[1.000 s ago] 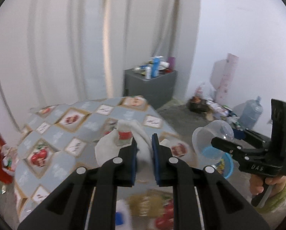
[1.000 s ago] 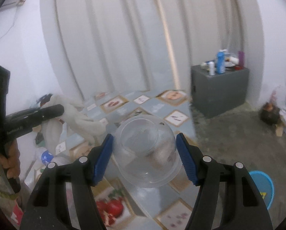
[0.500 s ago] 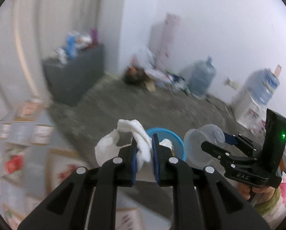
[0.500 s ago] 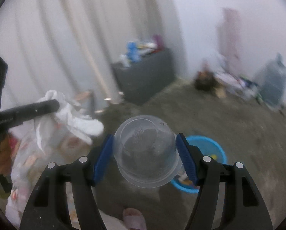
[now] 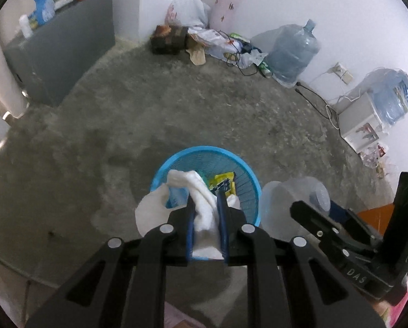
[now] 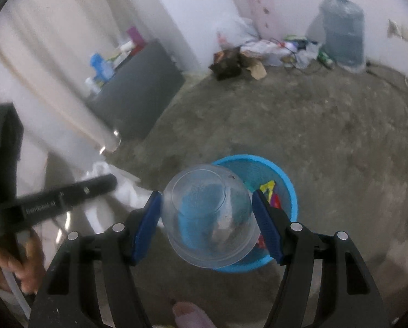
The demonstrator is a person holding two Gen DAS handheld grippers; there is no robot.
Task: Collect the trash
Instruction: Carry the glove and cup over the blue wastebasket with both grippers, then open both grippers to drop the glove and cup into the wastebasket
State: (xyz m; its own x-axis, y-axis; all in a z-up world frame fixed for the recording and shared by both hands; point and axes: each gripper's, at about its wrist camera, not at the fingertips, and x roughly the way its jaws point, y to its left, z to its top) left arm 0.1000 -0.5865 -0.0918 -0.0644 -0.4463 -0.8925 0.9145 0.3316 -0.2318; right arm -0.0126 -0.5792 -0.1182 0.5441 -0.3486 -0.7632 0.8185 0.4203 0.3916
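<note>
My left gripper (image 5: pixel 206 199) is shut on a crumpled white tissue (image 5: pixel 201 205) and holds it above the near rim of a blue mesh trash basket (image 5: pixel 176 161) on the floor. Yellow wrappers (image 5: pixel 224 181) lie inside the basket. My right gripper (image 6: pixel 207 205) is shut on a clear plastic cup (image 6: pixel 208 216) and holds it over the basket (image 6: pixel 287 183), at its left side. The cup (image 5: pixel 291 199) and right gripper also show at the right of the left wrist view. The left gripper's arm and the tissue (image 6: pixel 124 186) show at the left of the right wrist view.
The floor is bare grey concrete (image 5: pixel 176 104). A grey cabinet (image 5: pixel 61 52) with bottles stands at the far left. Bags and clutter (image 5: pixel 217 41) lie along the far wall beside a large water jug (image 5: pixel 294 52). A white box (image 5: pixel 360 120) stands at the right.
Both grippers have swung from the patterned table to the floor and now hang over the blue basket, still holding the tissue and the cup.
</note>
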